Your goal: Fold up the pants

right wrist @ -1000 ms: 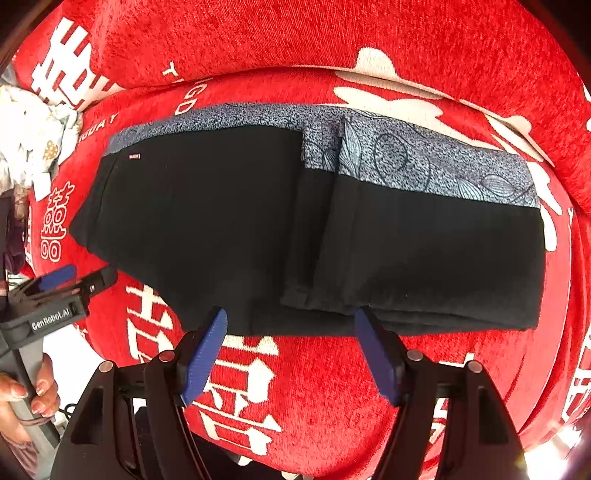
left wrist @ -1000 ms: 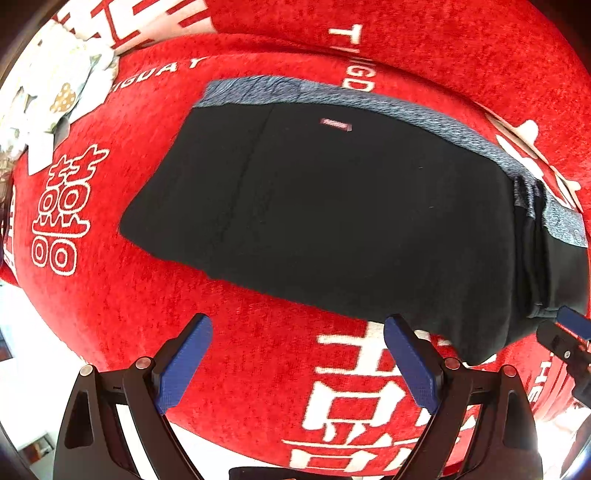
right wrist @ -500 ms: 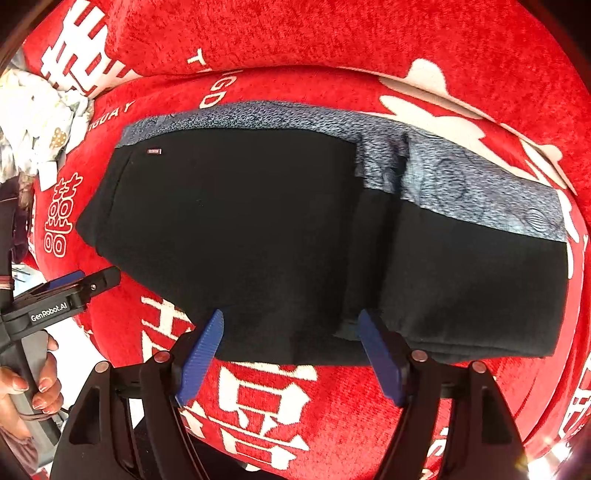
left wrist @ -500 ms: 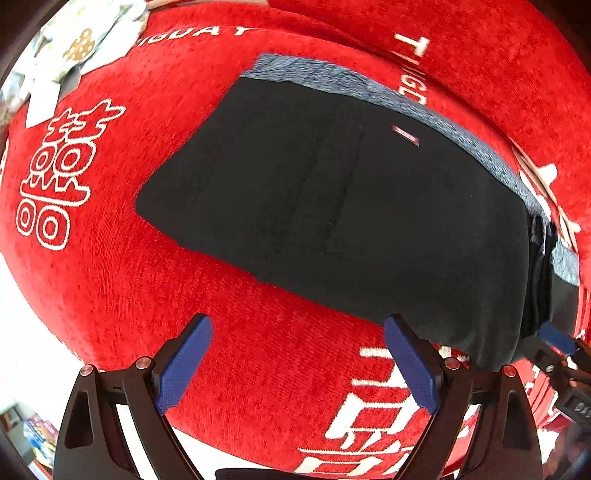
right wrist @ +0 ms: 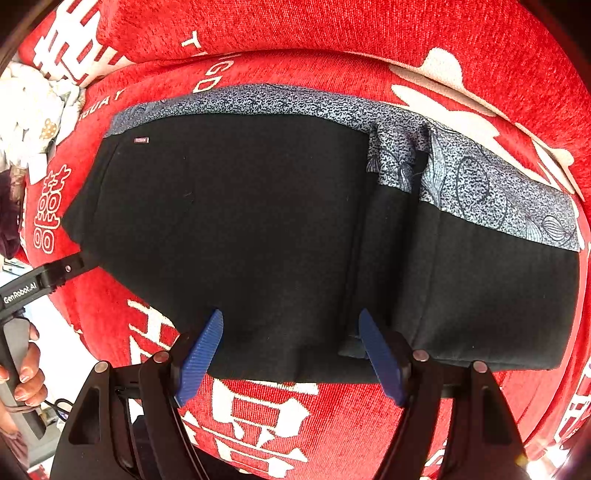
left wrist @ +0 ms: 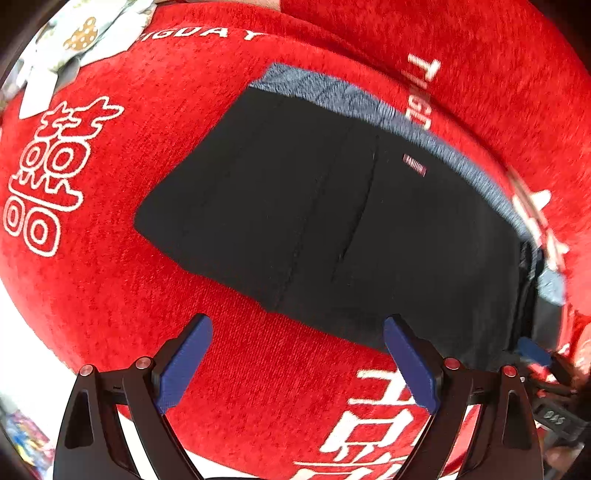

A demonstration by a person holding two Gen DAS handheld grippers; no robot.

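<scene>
Black pants (right wrist: 258,229) with a grey patterned waistband (right wrist: 280,101) lie flat on a red sofa seat, with one part folded over at the right (right wrist: 480,288). They also show in the left wrist view (left wrist: 332,229). My right gripper (right wrist: 291,354) is open and empty, its blue fingers over the pants' near hem. My left gripper (left wrist: 295,362) is open and empty, just short of the pants' near edge, over red fabric. The left gripper's tip (right wrist: 70,267) shows at the pants' left edge in the right wrist view.
The red sofa cover (left wrist: 110,277) carries white lettering, and a back cushion (right wrist: 332,29) rises behind the pants. A white floral cloth (right wrist: 29,110) lies at the far left. A hand (right wrist: 26,373) holds the left gripper's handle.
Both grippers have moved closer to the pants. The right gripper's fingers now reach over the near hem. The left view has shifted left and nearer the pants' edge.
</scene>
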